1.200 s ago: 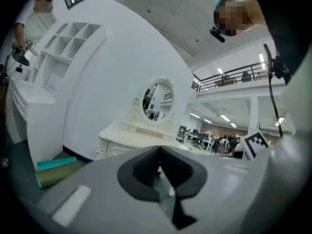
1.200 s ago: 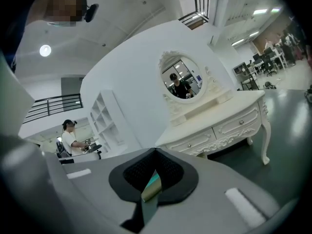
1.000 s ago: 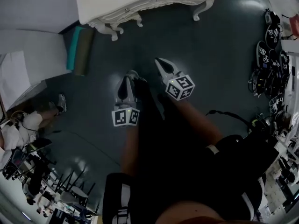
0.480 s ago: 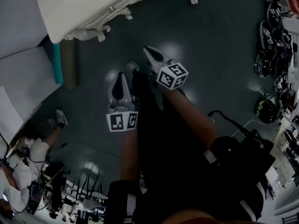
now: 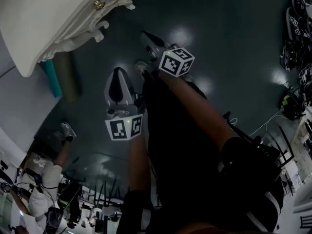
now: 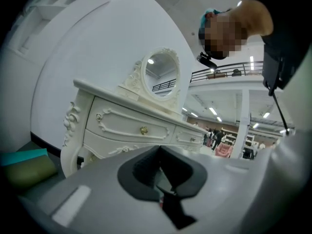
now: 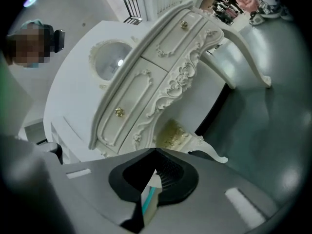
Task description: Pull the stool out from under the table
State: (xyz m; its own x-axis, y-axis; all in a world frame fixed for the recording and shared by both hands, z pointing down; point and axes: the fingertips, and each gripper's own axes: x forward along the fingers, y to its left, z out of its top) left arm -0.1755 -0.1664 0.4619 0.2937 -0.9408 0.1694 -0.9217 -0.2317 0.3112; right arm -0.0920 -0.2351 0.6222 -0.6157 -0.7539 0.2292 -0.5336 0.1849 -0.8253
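The white carved dressing table fills the head view's upper left, with a gold knob on its drawer front. Its stool is hidden under the top in that view. In the right gripper view a cream and gold stool with a curved leg shows partly beneath the table. Both grippers hang over the dark floor, short of the table. My left gripper is shut and empty, its tips meeting. My right gripper is a little further forward, shut with nothing between its jaws.
A teal and olive roll lies on the floor beside the table's left end. Black gear is heaped along the right edge, with a cable trailing from it. A person sits at lower left. An oval mirror stands on the table.
The view has swung so the table has slid to the upper left and grown larger. Both grippers have moved forward toward it, still shut.
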